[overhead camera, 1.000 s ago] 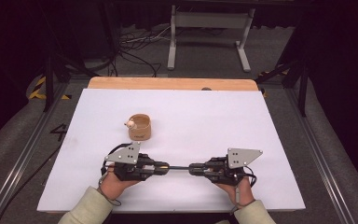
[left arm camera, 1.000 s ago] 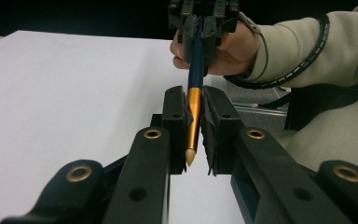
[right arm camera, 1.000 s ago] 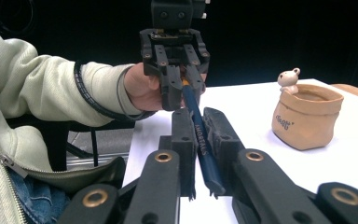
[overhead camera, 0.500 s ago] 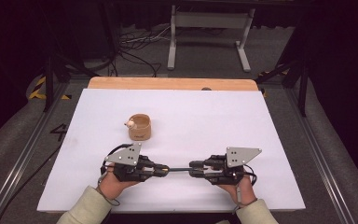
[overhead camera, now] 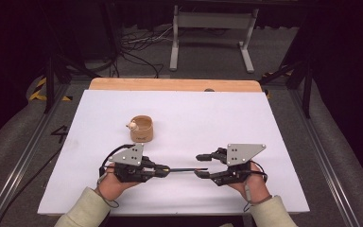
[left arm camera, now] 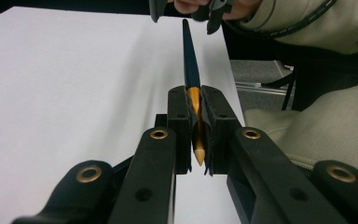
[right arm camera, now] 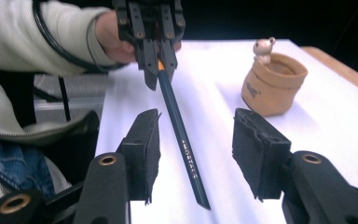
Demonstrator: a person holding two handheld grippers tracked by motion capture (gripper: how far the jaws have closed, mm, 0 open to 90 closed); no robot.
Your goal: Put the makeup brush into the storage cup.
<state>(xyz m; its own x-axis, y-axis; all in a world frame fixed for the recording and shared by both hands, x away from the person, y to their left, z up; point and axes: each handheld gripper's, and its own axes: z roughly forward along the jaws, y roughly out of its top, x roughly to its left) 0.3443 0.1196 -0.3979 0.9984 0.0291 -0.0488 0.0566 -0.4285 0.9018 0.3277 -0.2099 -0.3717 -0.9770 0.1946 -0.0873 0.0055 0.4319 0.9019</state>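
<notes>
A dark blue pencil [overhead camera: 184, 169] with an orange end lies level just above the white sheet [overhead camera: 217, 118]. My left gripper [overhead camera: 163, 169] is shut on the orange end [left arm camera: 194, 95], and the shaft [left arm camera: 189, 60] runs away from its jaws toward the right gripper [left arm camera: 186, 9]. My right gripper [overhead camera: 201, 164] is open. Its jaws stand apart on either side of the pencil's free end [right arm camera: 186, 154] without touching it. In the right gripper view, the left gripper [right arm camera: 157, 51] clamps the far end.
A small tan pot [overhead camera: 142, 129] with a little animal figure [right arm camera: 263, 46] on its rim stands behind the left gripper. A wooden board edge [overhead camera: 170, 84] runs along the far side. A metal stand [overhead camera: 210, 28] and cables lie on the floor beyond.
My right gripper's jaws have spread open and let go of the pencil. The left gripper still holds it in much the same place.
</notes>
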